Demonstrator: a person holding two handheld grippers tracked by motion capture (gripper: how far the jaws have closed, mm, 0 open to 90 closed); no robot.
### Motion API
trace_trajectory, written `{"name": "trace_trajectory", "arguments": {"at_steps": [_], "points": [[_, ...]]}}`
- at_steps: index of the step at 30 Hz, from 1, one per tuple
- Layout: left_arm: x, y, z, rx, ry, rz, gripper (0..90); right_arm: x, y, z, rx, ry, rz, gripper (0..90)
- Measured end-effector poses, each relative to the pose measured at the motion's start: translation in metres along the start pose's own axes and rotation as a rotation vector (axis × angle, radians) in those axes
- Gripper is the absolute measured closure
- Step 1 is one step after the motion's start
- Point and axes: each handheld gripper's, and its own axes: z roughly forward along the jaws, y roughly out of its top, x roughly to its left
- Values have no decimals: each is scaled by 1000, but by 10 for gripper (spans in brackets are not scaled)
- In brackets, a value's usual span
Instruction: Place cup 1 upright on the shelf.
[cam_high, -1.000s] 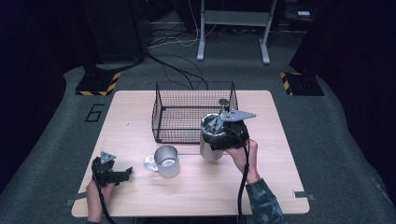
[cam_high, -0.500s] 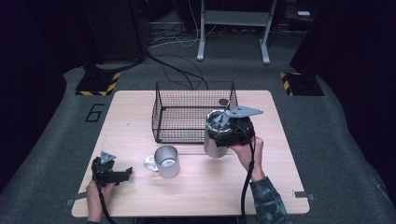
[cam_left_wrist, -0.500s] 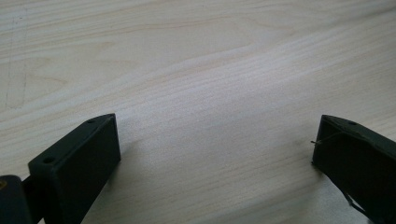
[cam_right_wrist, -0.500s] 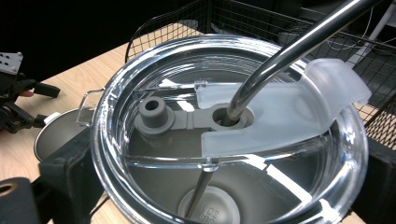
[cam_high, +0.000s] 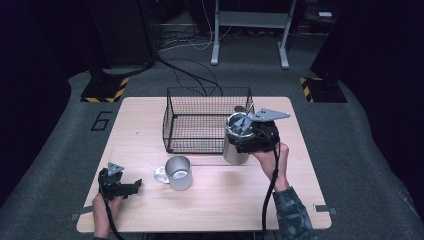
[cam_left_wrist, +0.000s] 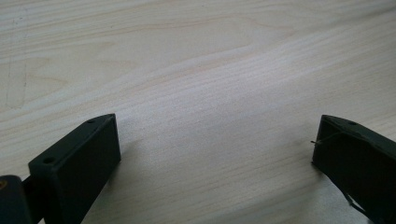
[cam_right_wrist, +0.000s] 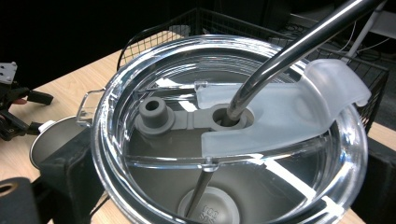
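Pale wooden tabletop (cam_high: 300, 200); black wire basket (cam_high: 200, 117) toward its far edge. Right gripper (cam_high: 252, 135) clamps a steel tumbler with clear lid and metal straw (cam_high: 235, 145) beside the basket's right near corner. Small steel handled mug (cam_high: 177, 172) mid-table. Left gripper (cam_high: 120, 186), jaws spread and unloaded, near the left near corner.

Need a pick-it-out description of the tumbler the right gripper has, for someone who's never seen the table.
Start at the black wire basket at the back of the wooden table. At its near right corner stands a tall steel tumbler, with the right gripper clamped around its top. Unlike the short handled mug nearby, it has a clear lid and a metal straw.
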Motion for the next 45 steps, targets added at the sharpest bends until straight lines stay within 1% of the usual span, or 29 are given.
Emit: {"name": "trace_trajectory", "arguments": {"at_steps": [8,10,14,17,19,22,24,27,30,31,32,33,35,40,42,43,44,45], "points": [[0,0,0,0,0,-1,7,-5,11,-6,-8,-10,1,34],[0,0,0,0,0,-1,7,-6,15,-7,-10,-10,-9,34],[0,0,0,6,0,3,8,-7,21,-7,-8,-16,-6,34],[0,0,0,5,0,2,8,-9,23,-5,-6,-20,-13,34],[0,0,-1,8,0,3,8,-11,25,-2,-4,-26,-10,34],[0,0,-1,8,0,3,8,-13,25,-1,-6,-21,-2,34],[0,0,-1,8,0,3,8,-15,27,0,-6,-30,1,34],[0,0,-1,8,0,3,7,-15,30,0,-9,-31,-6,34],[0,0,-1,8,-1,1,7,-15,41,-3,-10,-39,-9,34],[0,0,-1,8,-1,1,7,-15,41,-3,-10,-39,-9,34],[0,0,-1,7,-1,3,7,-16,46,-3,-9,-49,-12,34],[0,0,-1,7,-1,3,7,-16,46,-3,-9,-49,-12,34],[0,0,-1,9,-1,3,8,-18,53,-1,-4,-62,-19,34],[0,0,-1,7,-1,3,8,-22,62,4,-4,-71,-22,34],[1,1,-1,20,-8,7,7,-22,63,5,-2,-69,-17,34],[1,1,-1,19,-8,6,8,-23,64,6,0,-65,-28,34],[1,1,-1,19,-7,6,8,-24,64,9,0,-66,-15,34],[0,0,0,5,-1,3,7,-25,65,12,4,-66,-19,34]]}}
